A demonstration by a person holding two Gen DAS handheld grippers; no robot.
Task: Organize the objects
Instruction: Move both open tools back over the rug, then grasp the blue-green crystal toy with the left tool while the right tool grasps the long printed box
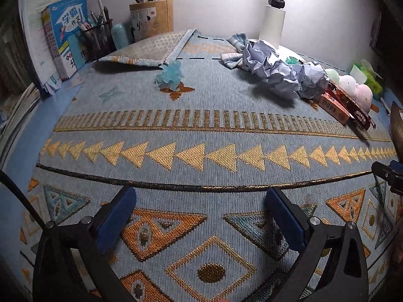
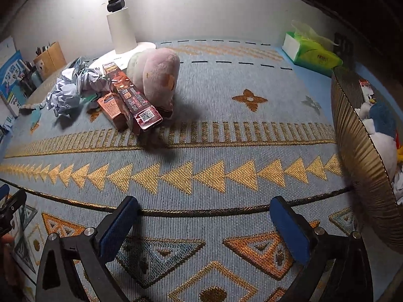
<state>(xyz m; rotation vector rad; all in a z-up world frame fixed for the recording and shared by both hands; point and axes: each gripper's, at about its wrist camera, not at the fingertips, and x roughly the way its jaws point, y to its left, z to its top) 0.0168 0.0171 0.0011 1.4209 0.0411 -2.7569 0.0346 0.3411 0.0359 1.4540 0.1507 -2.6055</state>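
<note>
Tongs, left (image 1: 201,216): blue pads spread wide, nothing between them, hanging over the near part of the patterned blue-and-gold mat (image 1: 201,115) that covers the surface. Tongs, right (image 2: 204,224): likewise gaping and empty, over the same near band of the mat.

Items toward the far edge, middle to right: crumpled paper (image 1: 289,73), pale blue-white, with a checked cloth (image 1: 235,42) just behind it; orange carton (image 2: 112,109) and dark red box (image 2: 137,100), side by side and touching; pink plush toy (image 2: 158,75) leaning against the red box from behind; white lamp base (image 2: 121,30) by the wall.

Far left corner: books (image 1: 63,37) standing upright, mesh pen cup (image 1: 99,37), cardboard holder (image 1: 153,17) with pens. Mat corner folded over beside them; translucent blue trinket (image 1: 170,75) just in front of the fold.

Right edge: ribbed gold basket (image 2: 357,138) holding a white-and-blue soft toy (image 2: 380,130). Far right corner: green tissue pack (image 2: 312,52).
</note>
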